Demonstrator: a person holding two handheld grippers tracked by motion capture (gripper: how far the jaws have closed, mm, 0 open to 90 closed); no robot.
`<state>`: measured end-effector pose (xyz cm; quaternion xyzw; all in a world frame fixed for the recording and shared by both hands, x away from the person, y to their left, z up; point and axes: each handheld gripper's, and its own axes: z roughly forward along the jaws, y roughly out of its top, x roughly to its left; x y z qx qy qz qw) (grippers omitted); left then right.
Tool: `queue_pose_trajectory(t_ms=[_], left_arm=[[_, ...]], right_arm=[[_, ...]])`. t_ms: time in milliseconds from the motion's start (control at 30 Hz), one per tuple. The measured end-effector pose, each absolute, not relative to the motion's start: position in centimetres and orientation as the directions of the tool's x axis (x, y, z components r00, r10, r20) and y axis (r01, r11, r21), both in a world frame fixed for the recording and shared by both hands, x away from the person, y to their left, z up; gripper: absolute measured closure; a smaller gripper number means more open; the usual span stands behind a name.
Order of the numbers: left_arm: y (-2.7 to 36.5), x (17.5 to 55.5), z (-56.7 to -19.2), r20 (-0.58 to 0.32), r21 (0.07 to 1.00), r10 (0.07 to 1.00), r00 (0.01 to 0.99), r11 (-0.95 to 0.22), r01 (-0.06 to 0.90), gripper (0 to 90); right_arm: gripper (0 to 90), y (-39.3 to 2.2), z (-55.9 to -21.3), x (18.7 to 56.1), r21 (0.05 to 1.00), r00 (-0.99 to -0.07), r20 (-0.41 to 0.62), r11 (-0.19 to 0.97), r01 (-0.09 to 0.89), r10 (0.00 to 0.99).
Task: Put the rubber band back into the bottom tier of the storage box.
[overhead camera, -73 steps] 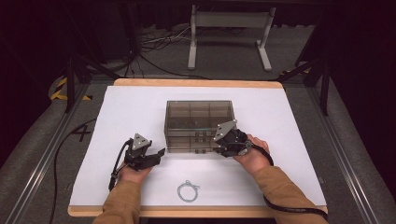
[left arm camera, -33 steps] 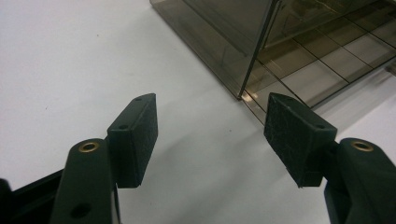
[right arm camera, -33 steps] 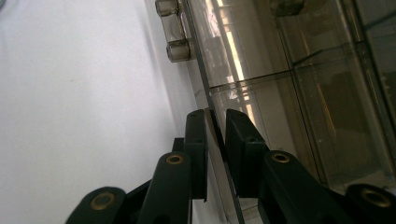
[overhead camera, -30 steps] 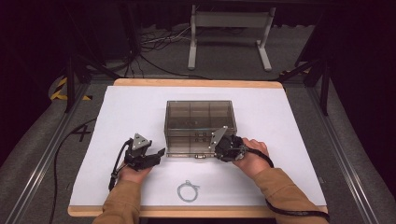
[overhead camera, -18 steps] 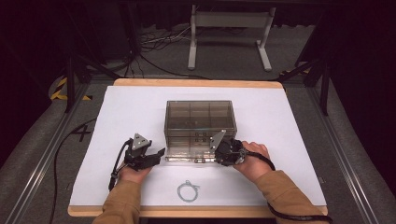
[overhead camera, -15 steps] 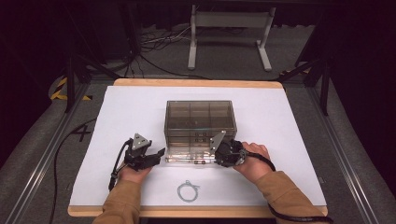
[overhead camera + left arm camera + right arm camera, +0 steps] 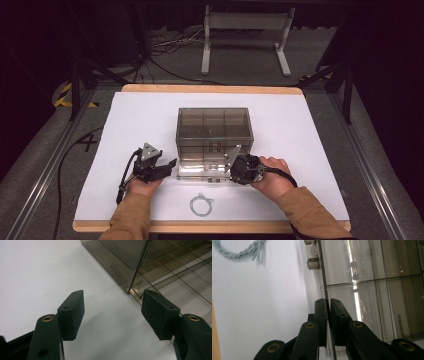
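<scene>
A smoky clear compartment box [image 7: 213, 129] stands mid-table on the white sheet. Its hinged lid [image 7: 204, 170] lies swung out toward the near side, low over the table. My right gripper [image 7: 233, 172] is shut on the lid's thin edge [image 7: 327, 312], with the clear latch [image 7: 312, 255] farther along that edge. My left gripper [image 7: 171, 163] rests on the table by the box's front left corner [image 7: 130, 288]. It [image 7: 112, 311] is open, and nothing lies between its pads [image 7: 72, 312].
A loop of pale blue string [image 7: 200, 204] lies near the table's front edge, and the string [image 7: 239, 251] also appears beside the lid in the right gripper view. White sheet [image 7: 140, 120] spreads around the box. A metal stand [image 7: 245, 22] sits on the floor beyond the table.
My right gripper has moved down and toward the near side with the lid, swinging it from raised to nearly flat. The left gripper has not moved.
</scene>
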<state>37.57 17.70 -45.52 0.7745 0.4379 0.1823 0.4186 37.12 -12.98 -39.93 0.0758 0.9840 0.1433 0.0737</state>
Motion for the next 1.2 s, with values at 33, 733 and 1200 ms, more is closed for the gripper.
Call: queue_pose_trajectory(t_ms=[33, 733, 1200], left_arm=[[17.7, 37.6, -45.5, -0.084, 0.807, 0.832, 0.549, -0.266, 0.527, 35.7], [17.7, 37.6, -45.5, -0.084, 0.807, 0.832, 0.548, -0.265, 0.527, 35.7], [17.7, 37.6, -45.5, -0.084, 0.807, 0.832, 0.548, -0.265, 0.527, 35.7]], right_arm=[[84.3, -13.0, -40.0, 37.1, 0.295, -0.979, -0.124, 0.948, 0.119, 0.161], [85.6, -13.0, -40.2, 35.3, 0.278, -0.987, -0.089, 0.955, 0.102, 0.132], [86.1, -12.9, -40.1, 34.4, 0.271, -0.989, -0.075, 0.957, 0.106, 0.131]])
